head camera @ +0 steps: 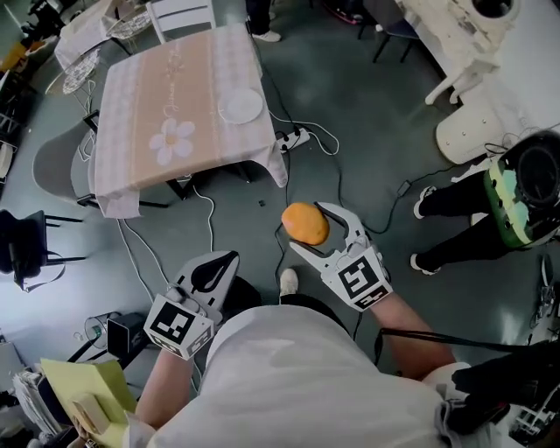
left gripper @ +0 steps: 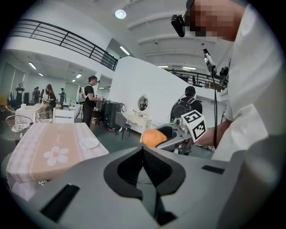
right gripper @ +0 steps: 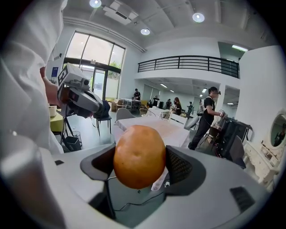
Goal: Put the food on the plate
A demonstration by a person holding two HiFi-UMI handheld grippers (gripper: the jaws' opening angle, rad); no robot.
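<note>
An orange round fruit (head camera: pixel 305 223) sits between the jaws of my right gripper (head camera: pixel 317 229), which is shut on it; the right gripper view shows the orange fruit (right gripper: pixel 139 156) filling the gap. My left gripper (head camera: pixel 216 269) is lower left, jaws closed together with nothing in them, and in its own view the left gripper (left gripper: pixel 144 157) points toward the table. A small white plate (head camera: pixel 241 107) lies on the right side of the table (head camera: pixel 153 96), which has a pink cloth with a flower print. The white plate (left gripper: pixel 89 143) is well ahead of both grippers.
Cables and a power strip (head camera: pixel 295 138) lie on the grey floor between me and the table. A person in dark trousers (head camera: pixel 455 210) stands at the right. Chairs (head camera: pixel 182 12) sit behind the table and another chair (head camera: pixel 52 166) at its left. A yellow object (head camera: pixel 83 394) is at lower left.
</note>
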